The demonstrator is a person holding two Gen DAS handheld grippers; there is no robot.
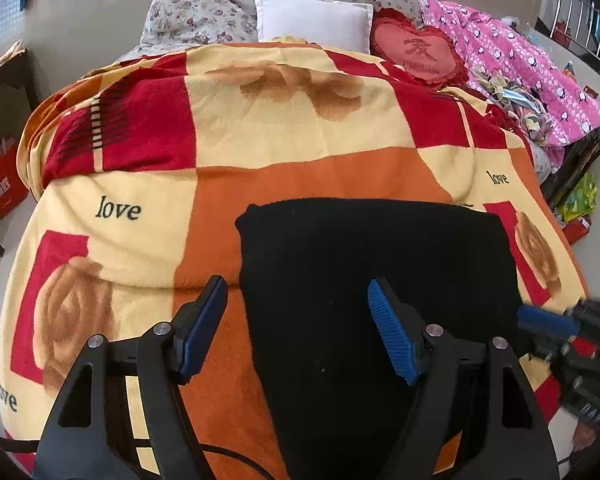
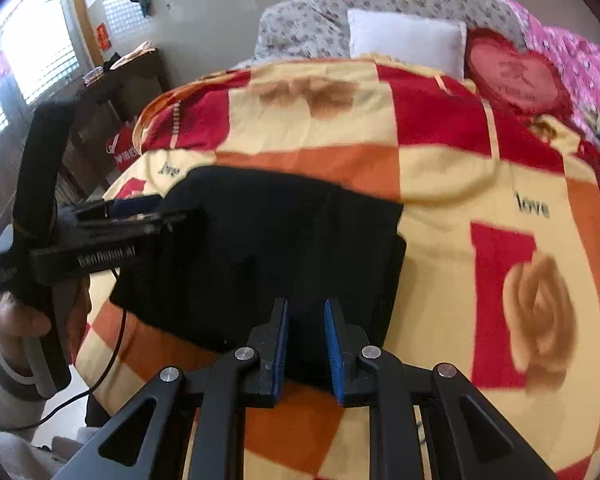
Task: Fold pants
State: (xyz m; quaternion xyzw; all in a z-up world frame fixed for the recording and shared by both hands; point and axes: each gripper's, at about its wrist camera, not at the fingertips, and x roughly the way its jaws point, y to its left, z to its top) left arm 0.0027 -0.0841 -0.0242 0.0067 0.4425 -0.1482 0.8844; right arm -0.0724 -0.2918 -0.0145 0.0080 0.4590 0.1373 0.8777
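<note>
While the folded black pants point(image 1: 372, 280) lie on the blanket point(image 1: 300, 128), the left gripper point(image 1: 298, 320) gapes wide above their left edge; the right gripper point(image 2: 306, 344), jaws parted, hovers empty over their near edge.

The left gripper point(image 1: 296, 328) holds its blue-padded fingers point(image 1: 392, 336) spread wide, gripping nothing. The right gripper point(image 2: 306, 344) has its fingers point(image 2: 334, 352) drawn closer, a narrow gap between them. The person's left hand point(image 2: 24, 316) grips the left gripper's handle.
</note>
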